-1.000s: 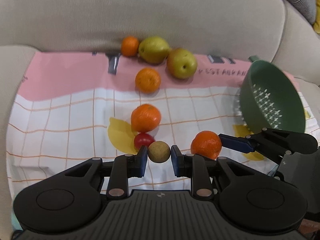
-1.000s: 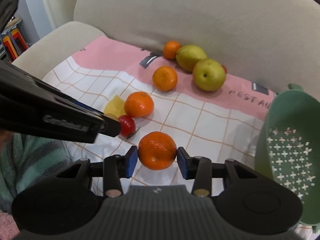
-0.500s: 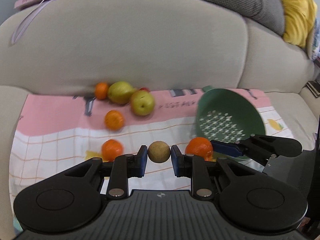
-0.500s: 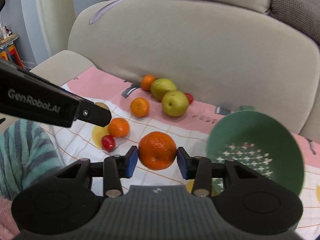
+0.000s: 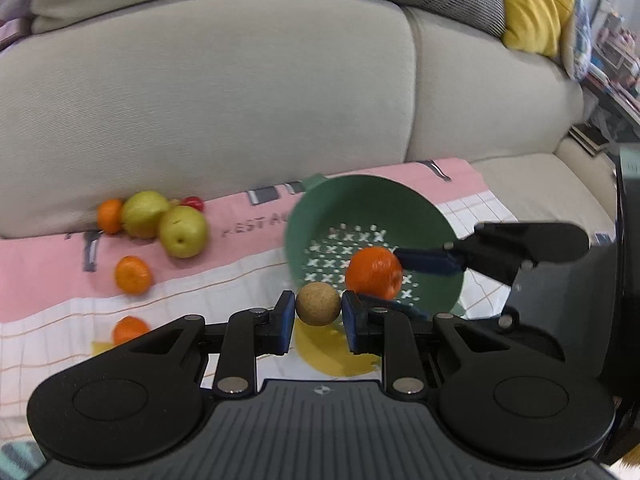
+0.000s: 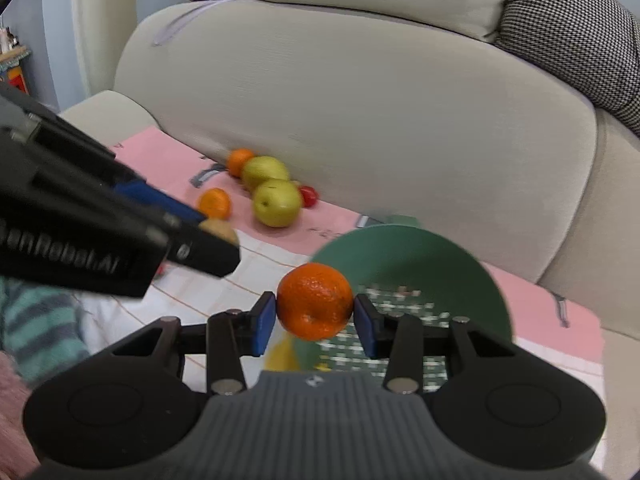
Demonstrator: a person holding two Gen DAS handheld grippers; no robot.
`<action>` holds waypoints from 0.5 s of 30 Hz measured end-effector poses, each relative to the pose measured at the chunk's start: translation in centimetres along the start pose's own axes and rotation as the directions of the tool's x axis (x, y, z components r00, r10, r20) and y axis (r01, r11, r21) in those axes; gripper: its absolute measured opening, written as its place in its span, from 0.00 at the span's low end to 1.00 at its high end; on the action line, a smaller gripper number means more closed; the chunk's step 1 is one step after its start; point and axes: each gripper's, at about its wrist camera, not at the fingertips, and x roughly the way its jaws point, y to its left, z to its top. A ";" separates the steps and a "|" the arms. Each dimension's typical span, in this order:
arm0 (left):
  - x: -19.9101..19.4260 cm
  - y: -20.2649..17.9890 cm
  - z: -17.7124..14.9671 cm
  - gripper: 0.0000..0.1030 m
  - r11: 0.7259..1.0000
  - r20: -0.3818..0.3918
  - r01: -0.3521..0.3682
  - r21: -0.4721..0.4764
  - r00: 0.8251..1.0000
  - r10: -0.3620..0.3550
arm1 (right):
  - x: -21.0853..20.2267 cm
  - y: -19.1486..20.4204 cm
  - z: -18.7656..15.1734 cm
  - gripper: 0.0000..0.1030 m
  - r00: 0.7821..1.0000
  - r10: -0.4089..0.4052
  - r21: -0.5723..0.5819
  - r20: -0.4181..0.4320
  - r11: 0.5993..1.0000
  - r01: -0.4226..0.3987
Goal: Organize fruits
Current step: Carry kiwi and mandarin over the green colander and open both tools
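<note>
- The left gripper (image 5: 318,316) is clamping a small round tan-brown fruit (image 5: 318,304) between its blue pads, holding it in the air at the near rim of the green plastic colander.
- The right gripper (image 6: 315,318) is pinching a bright orange mandarin (image 6: 315,301) across its middle, and it is hanging in front of the colander's open mouth.
- The green perforated colander (image 5: 320,216) is sitting tilted on the cloth, its mouth facing the two grippers; its far rim is lying just beside the sofa's backrest.
- The pink-and-white checked cloth (image 5: 52,312) is covering the sofa seat; its right edge is ending just past the colander, with bare beige cushion beyond.
- Left of the colander the cloth is lying open, with one orange mandarin (image 5: 130,330) near the left gripper and another (image 5: 133,275) a little further back.
- Against the beige sofa backrest (image 5: 224,92), two yellow-green pears (image 5: 183,232) are touching each other, with a small orange (image 5: 109,215) at their left and a small red fruit (image 5: 193,202) tucked behind them.
- A yellow cushion (image 5: 536,4) is resting on top of the sofa at the far right.
</note>
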 end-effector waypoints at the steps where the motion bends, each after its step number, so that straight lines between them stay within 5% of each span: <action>1: 0.3 -0.3 0.2 0.27 1.000 -0.005 0.007 0.010 1.000 -0.007 | 0.2 -0.5 0.0 0.39 1.000 -0.003 -0.006 -0.010 1.000 0.003; 15: 6.1 -4.3 2.3 0.27 0.989 -0.106 0.081 0.123 0.992 -0.068 | 4.9 -6.6 -0.6 0.39 0.968 0.031 -0.078 -0.247 0.996 -0.052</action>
